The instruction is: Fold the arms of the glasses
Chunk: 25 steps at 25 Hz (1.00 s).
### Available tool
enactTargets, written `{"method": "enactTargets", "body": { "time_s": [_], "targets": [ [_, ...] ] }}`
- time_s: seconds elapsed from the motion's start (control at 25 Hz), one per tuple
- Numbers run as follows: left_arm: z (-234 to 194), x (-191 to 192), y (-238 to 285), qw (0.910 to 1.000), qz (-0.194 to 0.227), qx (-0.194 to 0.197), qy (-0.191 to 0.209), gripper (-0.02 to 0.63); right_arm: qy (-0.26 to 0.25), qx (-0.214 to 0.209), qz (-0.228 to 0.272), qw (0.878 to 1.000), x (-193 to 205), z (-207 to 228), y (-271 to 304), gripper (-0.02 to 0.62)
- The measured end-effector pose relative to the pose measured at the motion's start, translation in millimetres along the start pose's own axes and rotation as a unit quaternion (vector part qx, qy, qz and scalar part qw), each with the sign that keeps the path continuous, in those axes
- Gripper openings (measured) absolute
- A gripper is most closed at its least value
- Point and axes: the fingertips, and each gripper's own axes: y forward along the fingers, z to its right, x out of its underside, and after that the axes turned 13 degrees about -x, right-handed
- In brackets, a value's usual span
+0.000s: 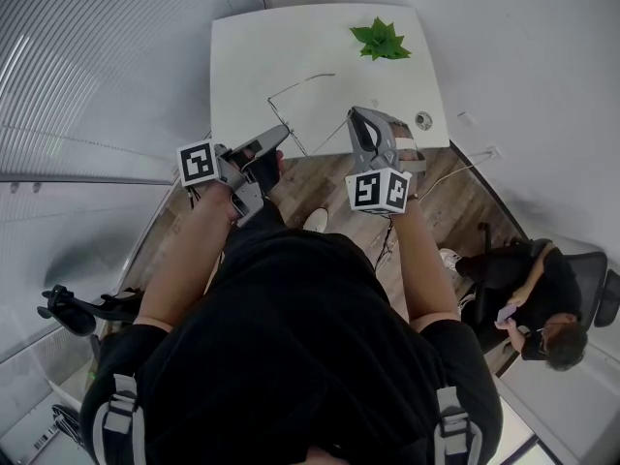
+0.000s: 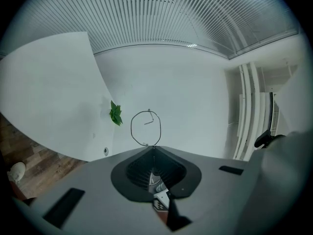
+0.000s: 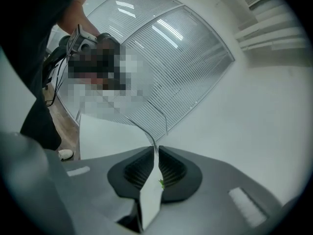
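Thin dark wire glasses (image 1: pixel 300 84) against a plain white rectangular table (image 1: pixel 242 56), with a bright green leafy plant (image 1: pixel 381 40) at its two o'clock. The grey left gripper (image 1: pixel 279 136) and right gripper (image 1: pixel 356 114) bear black-and-white square-patterned cubes.

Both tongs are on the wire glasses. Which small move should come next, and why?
Probably swing the right tongs toward the left tongs, folding the arm against the round rim. The left tongs pinch the rim; the right tongs seem closed on the thin arm, which juts away from it.
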Motion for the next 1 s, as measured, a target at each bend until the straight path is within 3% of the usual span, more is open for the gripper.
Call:
{"method": "enactTargets", "body": {
  "time_s": [1.0],
  "targets": [
    [-5, 16, 9, 0.9994, -0.034, 0.002, 0.000, 0.012, -0.037, -0.021, 0.013, 0.999, -15, -7, 17, 0.038]
  ]
}}
